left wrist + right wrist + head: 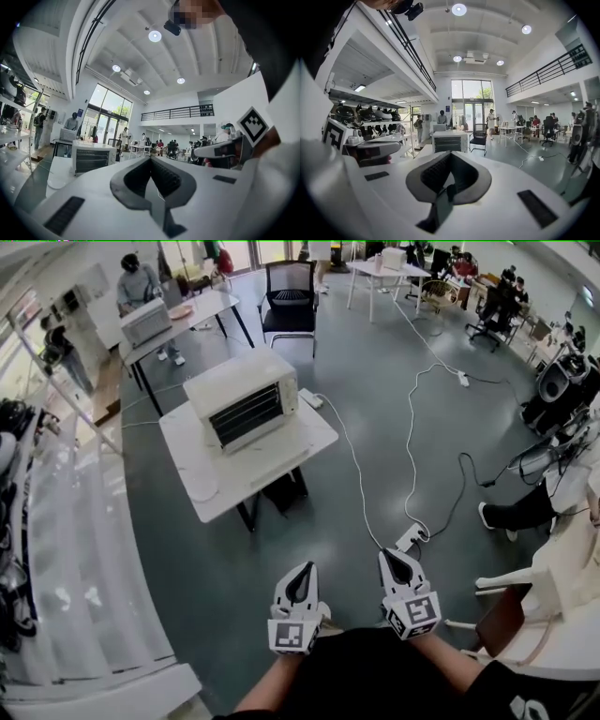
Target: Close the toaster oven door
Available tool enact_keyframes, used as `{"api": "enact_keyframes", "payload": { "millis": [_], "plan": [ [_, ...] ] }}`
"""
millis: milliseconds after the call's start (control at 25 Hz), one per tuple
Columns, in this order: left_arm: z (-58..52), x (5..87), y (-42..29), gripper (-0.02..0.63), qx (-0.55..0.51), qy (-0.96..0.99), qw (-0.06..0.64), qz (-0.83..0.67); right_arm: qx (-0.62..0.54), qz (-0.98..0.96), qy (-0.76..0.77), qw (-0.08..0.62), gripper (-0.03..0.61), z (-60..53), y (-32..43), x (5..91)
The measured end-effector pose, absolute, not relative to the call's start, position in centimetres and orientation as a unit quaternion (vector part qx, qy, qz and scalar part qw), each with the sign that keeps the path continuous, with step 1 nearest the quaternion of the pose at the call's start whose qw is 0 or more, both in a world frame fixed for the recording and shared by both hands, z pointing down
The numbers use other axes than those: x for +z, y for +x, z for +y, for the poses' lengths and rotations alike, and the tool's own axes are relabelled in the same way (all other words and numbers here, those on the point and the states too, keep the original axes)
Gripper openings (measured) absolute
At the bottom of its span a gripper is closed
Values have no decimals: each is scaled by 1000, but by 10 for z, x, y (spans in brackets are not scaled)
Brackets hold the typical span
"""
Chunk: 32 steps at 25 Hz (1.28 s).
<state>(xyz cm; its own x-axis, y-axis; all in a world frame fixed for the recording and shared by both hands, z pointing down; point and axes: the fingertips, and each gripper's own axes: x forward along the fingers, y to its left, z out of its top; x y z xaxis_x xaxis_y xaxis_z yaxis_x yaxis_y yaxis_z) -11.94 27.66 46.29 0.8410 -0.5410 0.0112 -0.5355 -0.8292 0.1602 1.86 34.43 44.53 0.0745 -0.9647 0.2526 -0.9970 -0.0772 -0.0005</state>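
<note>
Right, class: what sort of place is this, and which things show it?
Probably an open-plan lab or workshop, not a kitchen: a toaster oven on a lone table mid-floor, cables trailing over the floor, and a chair and desks beyond.

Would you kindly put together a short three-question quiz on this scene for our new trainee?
1. True or false: the toaster oven stands on a chair.
2. The left gripper and right gripper are: A) both open, B) both shut and empty, C) both shut on a handle.
3. Fill in: a white ___ snakes across the floor to the right of the table.
Key: 1 false, it stands on the table. 2 B. 3 cable.
</note>
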Motion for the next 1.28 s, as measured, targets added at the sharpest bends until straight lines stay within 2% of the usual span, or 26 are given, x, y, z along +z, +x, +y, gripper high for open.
{"api": "enact_keyframes", "payload": {
  "millis": [320, 680, 840, 1280],
  "plan": [
    [252, 473, -127, 17, -10, 950, 99, -296, 116, -691, 706, 101, 17, 322, 0, 463],
    [222, 490, -113, 17, 2, 943, 94, -319, 115, -715, 683, 93, 15, 271, 14, 478],
    [187, 492, -97, 17, 10, 934, 78, -350, 115, -729, 669, 85, 16, 226, 41, 485],
    [59, 497, -20, 17, 24, 896, 91, -434, 128, -758, 634, 86, 16, 90, 147, 497]
  ]
}}
